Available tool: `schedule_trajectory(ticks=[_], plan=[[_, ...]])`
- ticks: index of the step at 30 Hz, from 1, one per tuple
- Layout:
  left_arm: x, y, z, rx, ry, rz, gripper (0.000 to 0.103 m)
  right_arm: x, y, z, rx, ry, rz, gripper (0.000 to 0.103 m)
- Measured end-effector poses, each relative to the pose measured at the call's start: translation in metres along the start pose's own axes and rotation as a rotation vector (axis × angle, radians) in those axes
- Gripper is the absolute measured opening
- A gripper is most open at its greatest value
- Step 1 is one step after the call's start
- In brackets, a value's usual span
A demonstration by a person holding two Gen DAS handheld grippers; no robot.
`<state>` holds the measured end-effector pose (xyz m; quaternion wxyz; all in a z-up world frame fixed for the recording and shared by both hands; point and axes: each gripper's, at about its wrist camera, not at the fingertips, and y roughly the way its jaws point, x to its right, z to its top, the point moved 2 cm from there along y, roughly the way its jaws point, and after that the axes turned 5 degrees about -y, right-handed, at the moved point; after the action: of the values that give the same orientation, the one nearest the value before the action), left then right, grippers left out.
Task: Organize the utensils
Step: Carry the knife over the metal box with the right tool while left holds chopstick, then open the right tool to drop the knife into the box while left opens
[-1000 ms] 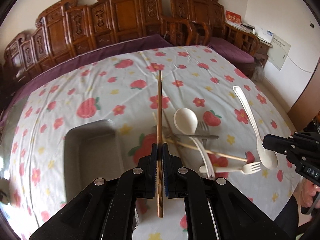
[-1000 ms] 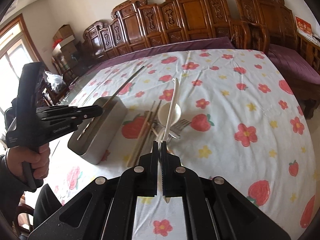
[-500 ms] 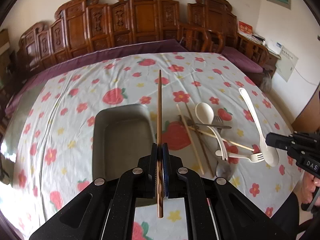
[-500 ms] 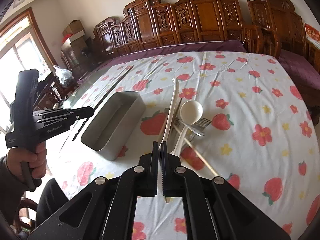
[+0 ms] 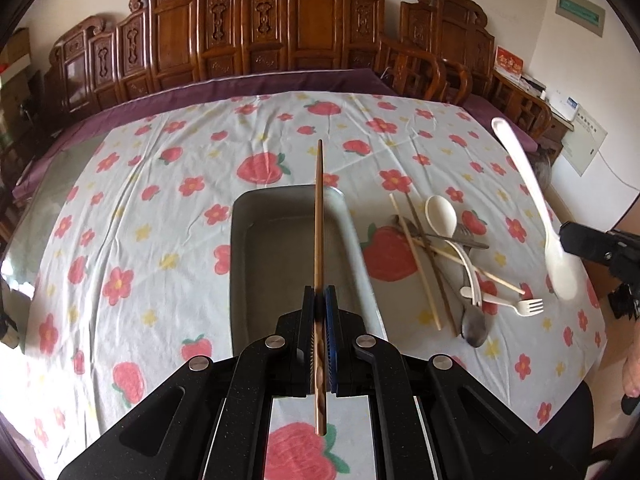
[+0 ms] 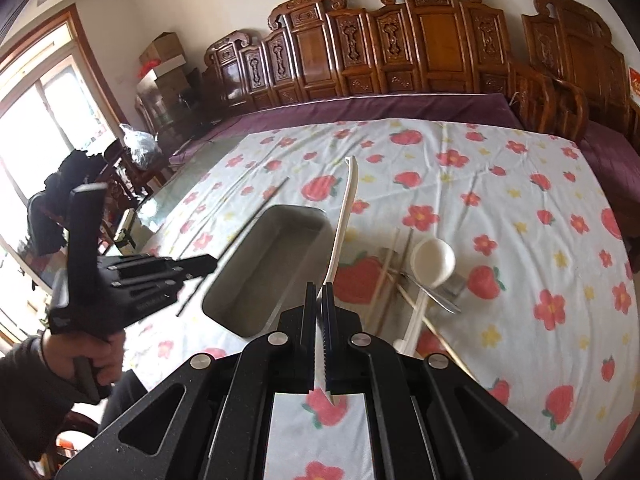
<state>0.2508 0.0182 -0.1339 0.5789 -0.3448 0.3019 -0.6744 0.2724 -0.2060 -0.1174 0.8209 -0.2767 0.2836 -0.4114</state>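
Strawberry tablecloth (image 5: 160,216), metal tray (image 5: 256,248) dead ahead: my left gripper (image 5: 319,308) pinches a brown chopstick (image 5: 319,216), right gripper (image 6: 319,304) clamps a white spoon (image 6: 340,232). Next, I reckon: lower both in.

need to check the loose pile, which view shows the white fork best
The left wrist view: the white fork lies in full sight at the pile's near right edge, tines pointing right. In the right wrist view the right gripper hides that area; no fork is discernible.
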Motion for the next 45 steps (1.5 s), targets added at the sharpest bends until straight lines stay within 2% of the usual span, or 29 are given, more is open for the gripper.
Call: schedule_trajectory(ticks=[5,13,23,26,29,33,45], plan=[[-0.01,0.016,-0.003,-0.03,-0.01,-0.007,0.004,-0.016,0.019,0.011,-0.022,0.0,0.019,0.004],[-0.023,0.047,-0.012,-0.081,-0.021,-0.011,0.004,-0.033,0.059,0.01,-0.089,0.005,0.041,0.004],[-0.023,0.067,-0.007,-0.096,-0.015,-0.033,0.005,-0.035,0.091,0.009,-0.143,0.012,0.051,0.004],[-0.023,0.063,-0.004,-0.088,-0.014,-0.037,0.006,-0.037,0.099,0.01,-0.154,0.012,0.057,0.004],[-0.027,0.053,-0.001,-0.068,-0.029,-0.045,0.022,-0.041,0.108,0.011,-0.16,0.012,0.068,0.004],[-0.036,0.036,0.002,-0.039,-0.048,-0.046,0.022,-0.049,0.118,0.014,-0.165,0.015,0.085,0.004],[-0.071,-0.003,-0.003,0.017,-0.078,0.01,0.022,-0.078,0.171,0.011,-0.22,-0.003,0.107,0.004]])
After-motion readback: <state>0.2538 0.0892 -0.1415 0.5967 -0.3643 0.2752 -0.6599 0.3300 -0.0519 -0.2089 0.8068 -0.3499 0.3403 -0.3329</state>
